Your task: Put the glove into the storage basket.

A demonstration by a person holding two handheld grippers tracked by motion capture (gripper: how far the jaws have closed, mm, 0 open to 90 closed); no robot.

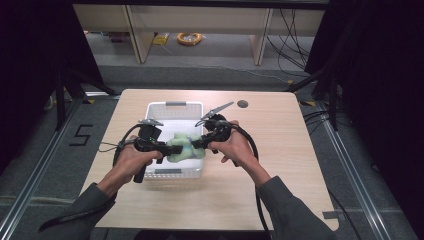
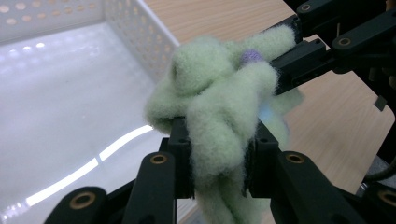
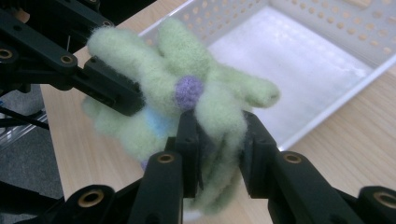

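A fuzzy pale-green felt toy [image 1: 184, 146] with a purple dot [image 3: 188, 92] hangs between both grippers above the near right part of the white basket [image 1: 175, 106]. My left gripper [image 1: 164, 147] is shut on one of its limbs [image 2: 219, 140], and the pads press into the wool. From the other side my right gripper [image 1: 196, 144] is shut on another limb [image 3: 223, 135]. In the left gripper view the right gripper's jaw tips reach in from the upper right and pinch the toy [image 2: 210, 88]. In the right gripper view the left gripper's tips come in from the left.
The perforated white basket [image 2: 135, 28] is empty inside and stands mid-table on the wooden table [image 1: 280, 150]. A dark round hole [image 1: 242, 104] sits in the tabletop at the back right. Black cables trail from both grippers. Shelving legs and a yellow cable coil [image 1: 189, 38] lie on the floor beyond.
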